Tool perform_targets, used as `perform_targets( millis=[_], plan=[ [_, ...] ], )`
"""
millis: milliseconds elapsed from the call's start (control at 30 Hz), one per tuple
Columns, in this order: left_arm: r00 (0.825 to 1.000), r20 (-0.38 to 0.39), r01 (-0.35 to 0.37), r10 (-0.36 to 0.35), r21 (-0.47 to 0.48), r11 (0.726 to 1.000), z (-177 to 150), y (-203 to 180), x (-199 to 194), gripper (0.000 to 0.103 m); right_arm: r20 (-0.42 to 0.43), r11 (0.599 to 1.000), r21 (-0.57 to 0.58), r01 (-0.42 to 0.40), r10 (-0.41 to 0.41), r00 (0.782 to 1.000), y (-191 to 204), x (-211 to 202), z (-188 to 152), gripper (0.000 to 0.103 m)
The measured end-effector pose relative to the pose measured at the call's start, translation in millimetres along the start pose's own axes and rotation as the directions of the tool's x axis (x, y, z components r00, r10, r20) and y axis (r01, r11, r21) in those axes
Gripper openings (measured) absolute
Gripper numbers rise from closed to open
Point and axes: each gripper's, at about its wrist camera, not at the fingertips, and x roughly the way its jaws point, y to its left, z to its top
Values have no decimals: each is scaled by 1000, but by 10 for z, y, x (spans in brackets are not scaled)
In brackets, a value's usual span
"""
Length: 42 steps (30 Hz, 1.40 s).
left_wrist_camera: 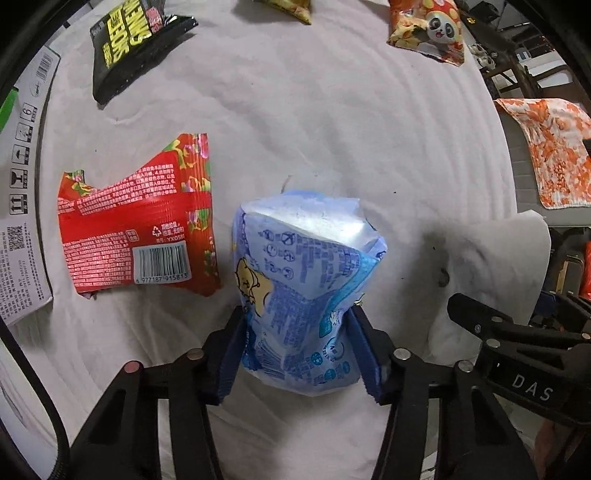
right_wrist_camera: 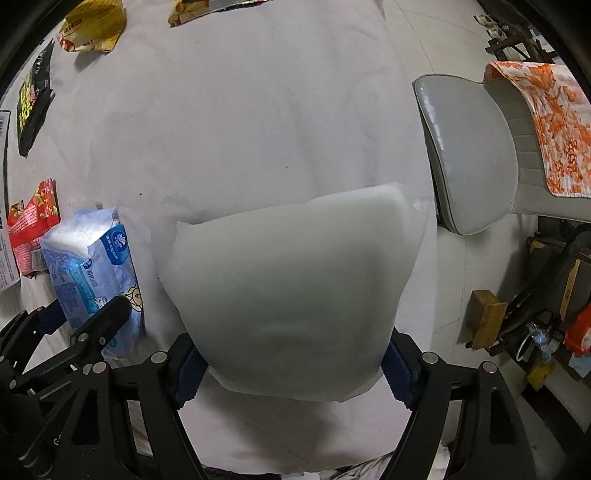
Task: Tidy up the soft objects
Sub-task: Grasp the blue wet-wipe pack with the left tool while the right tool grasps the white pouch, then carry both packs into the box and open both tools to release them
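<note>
My left gripper (left_wrist_camera: 299, 350) is shut on a blue tissue pack (left_wrist_camera: 303, 280) with a yellow cartoon figure, squeezing its lower half above the white cloth-covered table (left_wrist_camera: 295, 129). The pack also shows at the left of the right wrist view (right_wrist_camera: 92, 266). My right gripper (right_wrist_camera: 291, 373) is shut on a plain white soft packet (right_wrist_camera: 288, 288), held upright over the table; this packet shows at the right of the left wrist view (left_wrist_camera: 487, 266). The two grippers are side by side, left one to the left.
A red snack bag (left_wrist_camera: 140, 229) lies left of the tissue pack. A black-and-yellow bag (left_wrist_camera: 129, 48), a panda-print bag (left_wrist_camera: 428, 26) and a yellow bag (right_wrist_camera: 92, 26) lie at the far side. A cardboard box (left_wrist_camera: 22, 206) is at the left edge. A grey chair (right_wrist_camera: 472, 147) with an orange cloth (right_wrist_camera: 554, 122) stands to the right.
</note>
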Motion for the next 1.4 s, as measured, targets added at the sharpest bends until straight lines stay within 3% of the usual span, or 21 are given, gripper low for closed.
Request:
perform_targets(
  millis=[167,500,833,1133,1400],
  plan=[
    [998,58,-36,34,33,999,-152,-159,-169,44,27,1000,-17,3,-3,1000,142,-171,-90,73],
    [987,154,-66,56,61,996,-338,-239,-506,42,60,999,-12,-30,31,998,183,-393,-326,69],
    [969,246,-41,25,60,997,-477,-84,-981,41,125,998,-10,-61,62,990,208,-752,-594,68],
    [928,373,-33,6,67,997,-535,13,-1629,41,223,996,-36,-83,89,971,343,-1345,-796,68],
    [887,459,25,-43,45,999,-635,385,-2223,41,313,990,-97,-100,126,941,624,-1954,-901,67]
  ],
)
